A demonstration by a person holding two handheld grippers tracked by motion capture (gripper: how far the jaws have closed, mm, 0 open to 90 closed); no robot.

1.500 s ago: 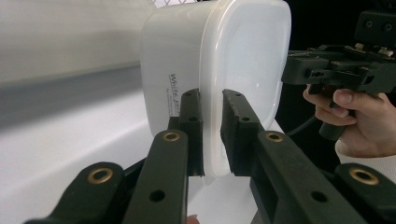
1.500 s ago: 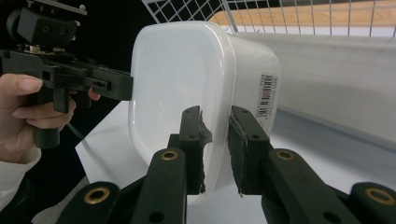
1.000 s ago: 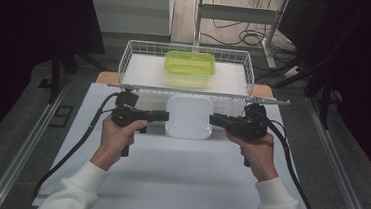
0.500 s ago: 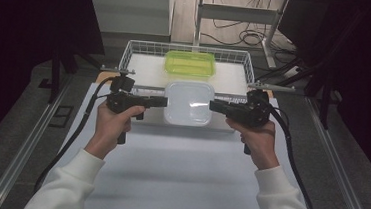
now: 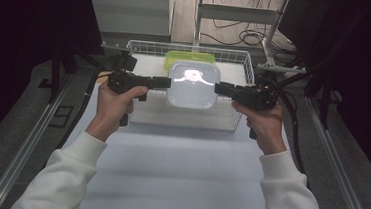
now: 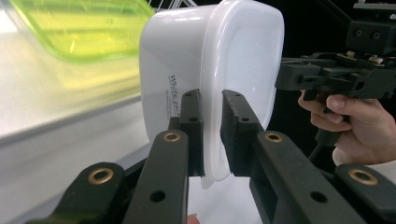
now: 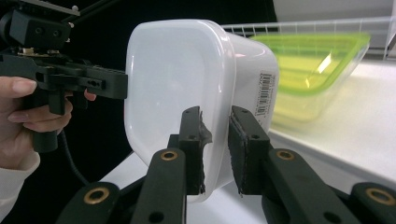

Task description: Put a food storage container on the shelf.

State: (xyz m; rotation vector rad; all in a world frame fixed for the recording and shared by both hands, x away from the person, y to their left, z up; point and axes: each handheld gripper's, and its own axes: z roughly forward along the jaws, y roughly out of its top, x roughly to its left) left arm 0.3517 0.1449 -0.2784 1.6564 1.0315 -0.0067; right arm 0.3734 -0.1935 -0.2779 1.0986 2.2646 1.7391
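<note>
White table (image 5: 178,169) below: white lidded container (image 5: 193,85), clenched at opposite rims by left gripper (image 5: 161,82) and right gripper (image 5: 223,89), has risen over the wire basket (image 5: 242,59), near placement beside the green container (image 5: 189,57).

Lab: dark enclosure, floor cables (image 5: 239,36), railed table (image 5: 178,174).

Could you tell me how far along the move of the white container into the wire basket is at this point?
Done: the white container is gripped at its rim from both sides, by the left gripper and the right gripper, and held above the wire basket. In hand: carrying it over the basket's front part, in front of the green container inside. Left: probably lowering it into the basket and letting go.
</note>
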